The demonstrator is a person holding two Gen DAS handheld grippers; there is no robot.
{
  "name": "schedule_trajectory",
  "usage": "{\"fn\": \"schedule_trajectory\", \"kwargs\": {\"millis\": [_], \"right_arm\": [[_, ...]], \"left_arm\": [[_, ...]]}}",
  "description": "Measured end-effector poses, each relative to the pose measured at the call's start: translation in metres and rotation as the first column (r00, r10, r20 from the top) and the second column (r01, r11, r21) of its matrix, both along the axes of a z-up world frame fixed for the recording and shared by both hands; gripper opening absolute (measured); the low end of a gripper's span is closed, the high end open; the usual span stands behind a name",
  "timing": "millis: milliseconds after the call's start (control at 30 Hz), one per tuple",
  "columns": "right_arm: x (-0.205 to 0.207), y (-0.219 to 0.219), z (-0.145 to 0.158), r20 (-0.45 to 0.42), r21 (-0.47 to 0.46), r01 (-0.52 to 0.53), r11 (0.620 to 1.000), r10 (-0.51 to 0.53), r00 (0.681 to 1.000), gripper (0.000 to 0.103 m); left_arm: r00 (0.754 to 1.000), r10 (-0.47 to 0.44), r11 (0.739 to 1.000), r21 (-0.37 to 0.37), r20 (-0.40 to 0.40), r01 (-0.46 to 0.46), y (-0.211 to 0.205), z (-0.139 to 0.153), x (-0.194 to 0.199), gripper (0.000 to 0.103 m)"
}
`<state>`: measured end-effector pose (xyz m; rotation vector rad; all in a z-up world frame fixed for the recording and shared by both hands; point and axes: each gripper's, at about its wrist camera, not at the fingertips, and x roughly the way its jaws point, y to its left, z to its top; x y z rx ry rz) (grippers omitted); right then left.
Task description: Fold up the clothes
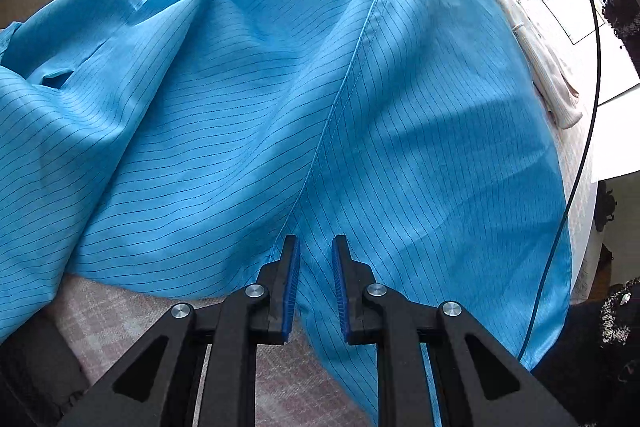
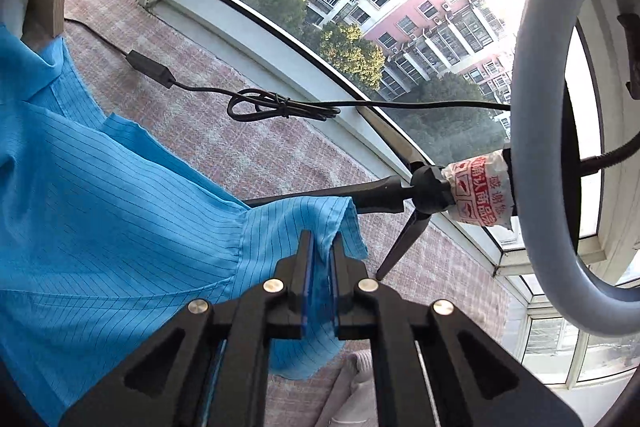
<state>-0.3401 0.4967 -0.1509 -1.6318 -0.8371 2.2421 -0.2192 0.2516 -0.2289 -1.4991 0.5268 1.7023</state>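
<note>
Fabric fills the left wrist view: a blue pinstriped garment [image 1: 248, 99] lies rumpled over a pink checked cover [image 1: 120, 311], its stitched seam [image 1: 352, 67] running from far right down to the left gripper [image 1: 316, 259]. That gripper's jaws stand narrowly apart with a fold of the hem between them; whether the pads press it I cannot tell. Right of the garment lies a pale ribbed cloth [image 1: 548, 83].

In the right wrist view the garment [image 2: 100, 195] spreads at left, and the right gripper [image 2: 322, 251] is clamped on its cuff edge. Beyond lie a black cable [image 2: 280, 105], a small tripod [image 2: 404, 203] and, far right, a ring light [image 2: 540, 131] by the window [image 2: 360, 7].
</note>
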Motion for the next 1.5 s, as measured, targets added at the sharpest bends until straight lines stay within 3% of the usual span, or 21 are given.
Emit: {"fn": "schedule_trajectory", "kwargs": {"millis": [100, 133, 233, 333, 433, 567, 633, 667, 700, 733, 833, 933, 1067, 1133, 1200, 1300, 1367, 1500], "right_arm": [[0.005, 0.003, -0.008, 0.03, 0.081, 0.008, 0.997, -0.011, 0.999, 0.036], [0.011, 0.005, -0.002, 0.033, 0.072, 0.007, 0.997, -0.009, 0.999, 0.037], [0.036, 0.01, 0.035, -0.009, -0.049, 0.018, 0.999, -0.018, 1.0, 0.037], [0.053, 0.004, 0.07, -0.066, -0.174, 0.0, 0.985, -0.012, 0.998, 0.048], [0.059, -0.018, 0.082, -0.1, -0.272, -0.048, 0.961, 0.022, 0.995, 0.048], [0.059, -0.059, 0.051, -0.057, -0.373, -0.1, 0.922, 0.085, 0.995, 0.049], [0.056, -0.071, 0.021, -0.013, -0.358, -0.095, 0.929, 0.097, 0.995, 0.049], [0.054, -0.076, 0.006, 0.009, -0.35, -0.091, 0.932, 0.1, 0.995, 0.049], [0.053, -0.076, -0.008, 0.031, -0.336, -0.077, 0.939, 0.093, 0.995, 0.049], [0.052, -0.073, -0.022, 0.054, -0.319, -0.056, 0.946, 0.077, 0.996, 0.049], [0.05, -0.058, -0.057, 0.105, -0.23, 0.011, 0.973, 0.014, 0.994, 0.049], [0.052, -0.038, -0.076, 0.13, -0.148, 0.067, 0.987, -0.048, 0.99, 0.049], [0.056, -0.028, -0.086, 0.145, -0.135, 0.082, 0.987, -0.063, 0.988, 0.05], [0.056, -0.027, -0.087, 0.147, -0.118, 0.088, 0.989, -0.071, 0.987, 0.051], [0.056, -0.026, -0.087, 0.145, -0.115, 0.096, 0.989, -0.079, 0.986, 0.051], [0.056, -0.027, -0.087, 0.151, -0.103, 0.091, 0.991, -0.075, 0.986, 0.052], [0.056, -0.028, -0.087, 0.159, -0.1, 0.092, 0.991, -0.075, 0.984, 0.052], [0.056, -0.032, -0.087, 0.172, -0.083, 0.085, 0.993, -0.07, 0.983, 0.052]], "left_arm": [[0.996, 0.034, 0.999, -0.011, -0.076, -0.035, -0.025, 0.025, -0.009, 0.016], [0.993, 0.053, 0.998, -0.013, -0.103, -0.055, -0.037, 0.035, -0.014, 0.018], [0.97, 0.122, 0.991, -0.033, -0.208, -0.132, -0.071, 0.067, -0.045, 0.027], [0.933, 0.179, 0.976, -0.062, -0.312, -0.208, -0.09, 0.091, -0.099, 0.031], [0.923, 0.187, 0.974, -0.061, -0.337, -0.219, -0.09, 0.099, -0.151, 0.039], [0.949, 0.112, 0.981, -0.12, -0.296, -0.153, -0.071, 0.078, -0.2, 0.043], [0.962, 0.053, 0.975, -0.196, -0.269, -0.109, -0.057, 0.058, -0.199, 0.043], [0.966, 0.032, 0.969, -0.229, -0.255, -0.093, -0.054, 0.05, -0.199, 0.03], [0.969, 0.026, 0.963, -0.256, -0.244, -0.09, -0.054, 0.045, -0.198, 0.003], [0.97, 0.026, 0.959, -0.267, -0.242, -0.093, -0.057, 0.044, -0.198, 0.003], [0.956, 0.083, 0.967, -0.207, -0.28, -0.145, -0.077, 0.069, -0.196, 0.002], [0.926, 0.191, 0.962, -0.123, -0.326, -0.242, -0.11, 0.112, -0.197, 0.002], [0.875, 0.334, 0.933, -0.008, -0.35, -0.359, -0.158, 0.161, -0.201, 0.003], [0.842, 0.378, 0.905, -0.037, -0.385, -0.423, -0.181, 0.161, -0.208, 0.003], [0.826, 0.424, 0.87, -0.087, -0.371, -0.486, -0.202, 0.148, -0.219, 0.006], [0.794, 0.443, 0.825, -0.158, -0.416, -0.543, -0.225, 0.133, -0.223, 0.007], [0.787, 0.479, 0.826, -0.104, -0.388, -0.554, -0.239, 0.145, -0.221, 0.01], [0.764, 0.491, 0.829, -0.044, -0.418, -0.557, -0.258, 0.178, -0.214, 0.035]]}}
